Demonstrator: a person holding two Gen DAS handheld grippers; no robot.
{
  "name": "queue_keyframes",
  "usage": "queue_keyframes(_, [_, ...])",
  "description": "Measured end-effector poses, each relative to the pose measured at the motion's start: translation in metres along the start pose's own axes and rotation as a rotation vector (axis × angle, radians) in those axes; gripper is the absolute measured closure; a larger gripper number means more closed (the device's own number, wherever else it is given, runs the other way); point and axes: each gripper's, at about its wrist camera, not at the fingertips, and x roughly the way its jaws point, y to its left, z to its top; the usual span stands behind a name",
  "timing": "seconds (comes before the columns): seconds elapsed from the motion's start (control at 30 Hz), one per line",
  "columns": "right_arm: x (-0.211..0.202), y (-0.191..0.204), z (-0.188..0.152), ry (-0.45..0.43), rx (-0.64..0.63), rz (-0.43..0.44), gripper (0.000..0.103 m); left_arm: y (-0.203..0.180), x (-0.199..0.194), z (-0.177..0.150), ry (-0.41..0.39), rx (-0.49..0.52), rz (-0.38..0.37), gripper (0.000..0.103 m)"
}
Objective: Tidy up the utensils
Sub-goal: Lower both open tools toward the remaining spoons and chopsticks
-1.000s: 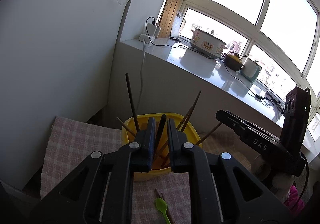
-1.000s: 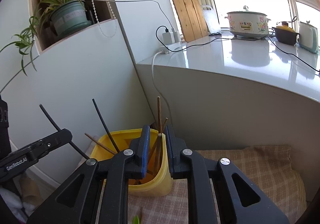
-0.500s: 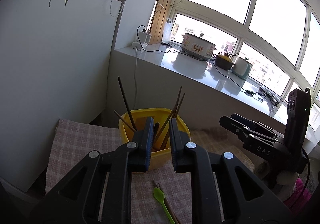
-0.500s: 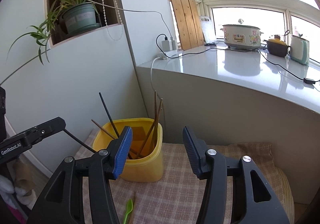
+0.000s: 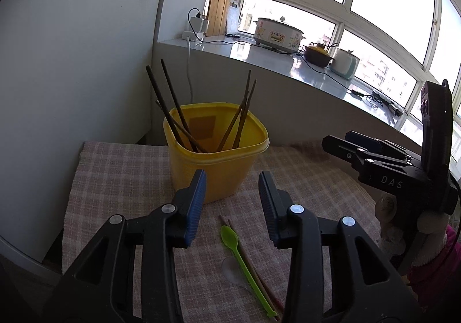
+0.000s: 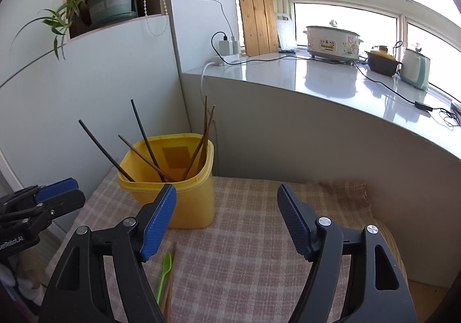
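Both our grippers are empty w/ fingers spread wide: left gripper [image 5: 232, 202] and right gripper [image 6: 227, 222] hang above the checked cloth [image 6: 259, 236], near side of the yellow tub [image 5: 216, 155]. Tub already holds several chopsticks [image 5: 173, 109] leaning out at angles. Left to sort, on the cloth near us: green spoon [image 5: 245, 262], a clear spoon [image 5: 233, 269] just beside it, and brown chopsticks [image 5: 259, 277] touching the green handle.

Risks, as we judge them: items lie bunched, so closing on one prob. drags or pinches a neighbour. Clear spoon is hard to see, easy to miss. Thin sticks flat on soft cloth may slip or snag the weave. Tub looks light; bumping the leaning sticks on a drop-in could tip it.

Room: wall [image 6: 100, 92] close on the left, counter face [image 6: 317, 144] just behind the tub on the far side. Cloth right of the tub is open, best approach lane. The grippers sit close together, so we go one at a time.
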Motion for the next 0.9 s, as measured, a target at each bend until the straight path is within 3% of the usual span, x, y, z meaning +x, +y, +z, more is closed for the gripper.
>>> queue_keyframes(0.13, [0.002, 0.000, -0.008, 0.028, -0.006, -0.025, 0.025, 0.003, 0.005, -0.013, 0.032, -0.016, 0.006, 0.065])
queue_keyframes(0.6, [0.009, 0.006, -0.032, 0.112, -0.037, -0.065, 0.025, 0.005, 0.038, -0.055, 0.167, -0.071, 0.001, 0.065])
queue_keyframes(0.73, [0.006, 0.008, -0.037, 0.102, -0.042, -0.076, 0.025, 0.009, 0.045, -0.063, 0.195, -0.098, -0.004, 0.065])
queue_keyframes(0.9, [0.012, 0.013, -0.046, 0.141, -0.077, -0.056, 0.025, 0.018, 0.052, -0.074, 0.246, -0.134, -0.009, 0.065])
